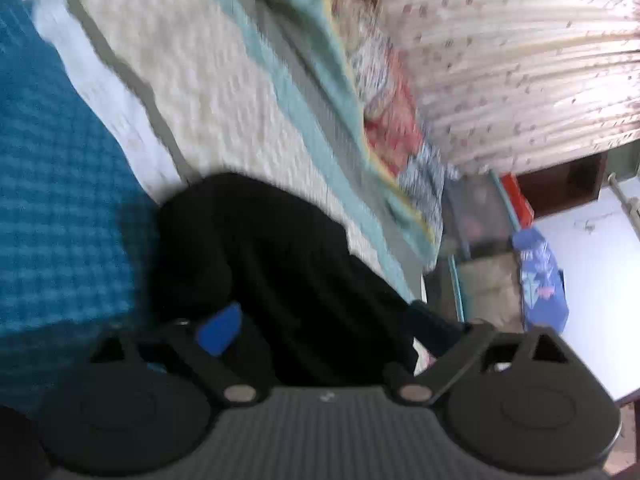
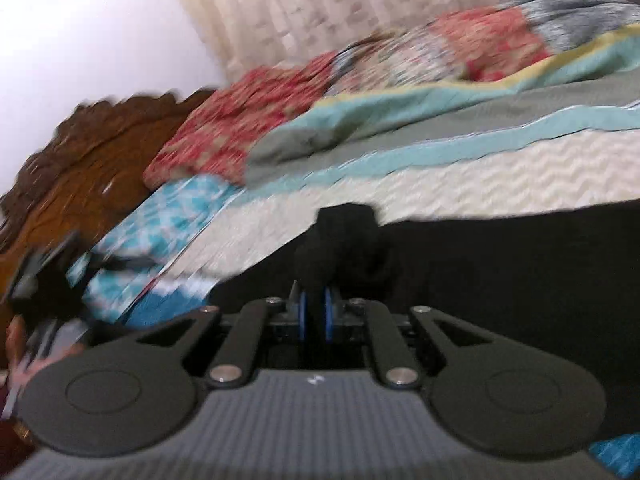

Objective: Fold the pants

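The pants (image 2: 500, 264) lie on the bed (image 2: 500, 172), spreading to the right of the right tool (image 2: 316, 312), whose fingers pinch a fold of them. A quilt (image 2: 400, 80) lies behind them along the bed's far side, before the curtain (image 2: 300, 4). The headboard (image 2: 100, 152) stands left.

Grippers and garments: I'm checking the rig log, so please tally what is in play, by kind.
Black two-finger grippers: 2 (left gripper open, right gripper shut on the pants)
Black fabric pants: 1
Total: 3
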The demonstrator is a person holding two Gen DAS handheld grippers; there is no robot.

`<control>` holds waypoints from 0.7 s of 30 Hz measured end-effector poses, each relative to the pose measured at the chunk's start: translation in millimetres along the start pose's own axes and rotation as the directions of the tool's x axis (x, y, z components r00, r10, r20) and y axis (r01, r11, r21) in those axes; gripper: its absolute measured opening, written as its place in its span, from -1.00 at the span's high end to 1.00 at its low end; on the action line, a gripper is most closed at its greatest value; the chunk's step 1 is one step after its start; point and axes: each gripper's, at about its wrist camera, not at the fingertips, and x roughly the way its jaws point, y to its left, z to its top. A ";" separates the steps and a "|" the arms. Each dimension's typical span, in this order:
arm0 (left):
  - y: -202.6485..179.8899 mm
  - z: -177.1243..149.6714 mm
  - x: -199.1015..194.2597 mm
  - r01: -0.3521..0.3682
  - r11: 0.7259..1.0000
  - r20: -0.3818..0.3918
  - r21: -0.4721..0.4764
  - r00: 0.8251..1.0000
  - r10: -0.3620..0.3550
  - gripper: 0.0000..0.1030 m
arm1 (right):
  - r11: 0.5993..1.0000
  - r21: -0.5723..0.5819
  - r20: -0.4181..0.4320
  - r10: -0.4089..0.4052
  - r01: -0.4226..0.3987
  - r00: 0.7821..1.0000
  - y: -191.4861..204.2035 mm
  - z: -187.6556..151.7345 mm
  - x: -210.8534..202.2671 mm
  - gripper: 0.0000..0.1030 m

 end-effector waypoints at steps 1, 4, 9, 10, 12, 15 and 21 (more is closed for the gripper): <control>-0.1 1.9 12.7 -0.008 1.000 -0.042 -0.007 0.999 0.007 -0.90 | 0.999 -0.047 -0.011 0.007 -0.008 1.000 11.2 2.4 8.0 0.77; -5.8 9.9 35.6 -0.030 1.000 -0.113 -0.005 0.993 0.029 -0.90 | 0.986 -0.165 -0.038 0.029 -0.035 0.999 37.9 3.1 24.6 0.77; -39.1 24.6 42.7 -0.079 0.982 -0.127 0.173 0.987 0.102 -0.98 | 0.940 -0.334 -0.101 0.041 -0.072 0.994 76.2 -3.0 44.0 0.77; -45.4 26.0 41.3 -0.108 0.968 -0.134 0.228 0.981 0.141 -0.99 | 0.925 -0.374 -0.112 0.029 -0.069 0.993 82.6 -8.2 46.5 0.77; -60.7 29.5 49.0 -0.186 0.924 -0.136 0.335 0.961 0.242 -0.99 | 0.897 -0.437 -0.131 0.006 -0.063 0.991 89.9 -13.8 53.4 0.77; -88.0 35.1 66.1 -0.273 0.830 -0.117 0.487 0.921 0.371 -0.99 | 0.882 -0.469 -0.152 -0.024 -0.050 0.988 93.1 -22.5 58.6 0.76; -138.5 17.6 114.8 -0.270 0.658 -0.141 0.703 0.854 0.501 -0.99 | 0.880 -0.472 -0.172 -0.039 -0.048 0.984 88.8 -25.0 62.3 0.76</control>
